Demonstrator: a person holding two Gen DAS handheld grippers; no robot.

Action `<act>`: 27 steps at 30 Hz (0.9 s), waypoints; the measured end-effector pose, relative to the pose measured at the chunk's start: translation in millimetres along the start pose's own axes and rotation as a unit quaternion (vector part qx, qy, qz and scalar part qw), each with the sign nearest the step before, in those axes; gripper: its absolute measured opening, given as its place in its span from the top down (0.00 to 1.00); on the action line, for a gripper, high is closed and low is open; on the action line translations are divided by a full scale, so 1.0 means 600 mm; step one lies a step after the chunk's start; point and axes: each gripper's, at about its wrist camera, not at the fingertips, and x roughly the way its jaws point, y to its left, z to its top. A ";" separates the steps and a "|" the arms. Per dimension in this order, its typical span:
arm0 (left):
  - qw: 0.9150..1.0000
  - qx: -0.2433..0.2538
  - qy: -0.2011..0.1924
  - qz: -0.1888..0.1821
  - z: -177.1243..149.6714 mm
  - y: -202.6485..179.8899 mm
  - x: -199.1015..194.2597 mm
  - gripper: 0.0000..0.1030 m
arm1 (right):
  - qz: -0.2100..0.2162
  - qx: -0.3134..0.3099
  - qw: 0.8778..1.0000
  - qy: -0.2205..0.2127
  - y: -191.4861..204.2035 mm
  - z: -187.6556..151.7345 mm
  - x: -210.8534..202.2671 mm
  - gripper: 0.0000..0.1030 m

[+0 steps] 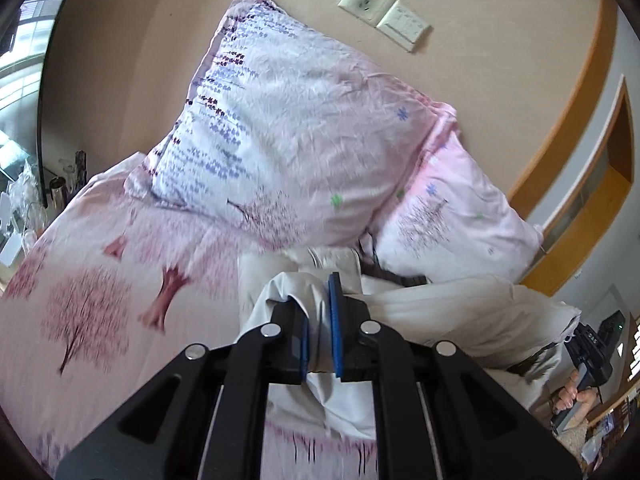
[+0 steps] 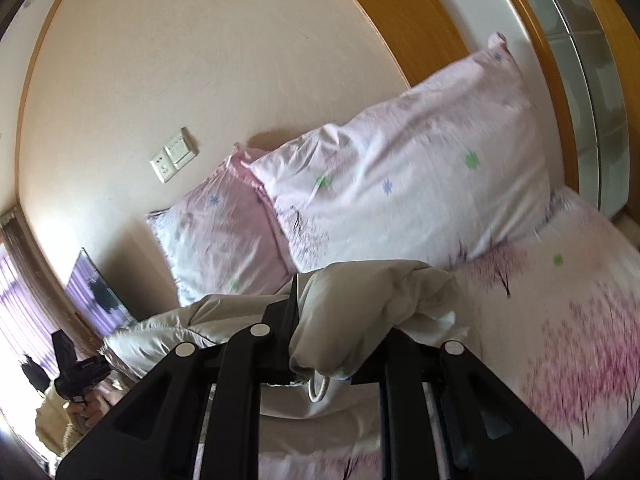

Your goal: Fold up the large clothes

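Note:
A large off-white padded garment (image 1: 432, 308) lies bunched on a pink tree-print bed sheet (image 1: 100, 280). My left gripper (image 1: 318, 320) is shut on a fold of this garment between its blue pads and holds it lifted above the sheet. My right gripper (image 2: 320, 332) is shut on another bunched part of the same garment (image 2: 360, 308), which drapes over and hides its right finger; a white drawstring loop (image 2: 318, 390) hangs below. The other gripper shows at the edge of each view, at the right edge of the left wrist view (image 1: 592, 348) and the left edge of the right wrist view (image 2: 76, 368).
Two pink flowered pillows (image 1: 288, 140) (image 2: 404, 184) lean against the beige wall with a socket and switch (image 1: 384, 12). A wooden headboard frame (image 1: 568, 120) is to the right. A cluttered bedside table (image 1: 36, 208) stands at the left.

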 end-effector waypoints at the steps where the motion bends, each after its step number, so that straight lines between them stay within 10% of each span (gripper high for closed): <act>1: 1.000 -0.001 0.002 0.005 0.012 -0.001 0.019 0.91 | -0.005 0.000 1.000 0.001 0.000 0.007 0.014 0.85; 10: 0.997 -0.006 0.036 0.064 0.085 -0.004 0.197 0.91 | -0.114 0.037 0.991 0.059 -0.045 0.047 0.202 0.85; 27: 0.976 -0.049 0.164 0.132 0.090 0.029 0.406 0.86 | -0.279 0.153 0.917 0.239 -0.151 -0.003 0.385 0.70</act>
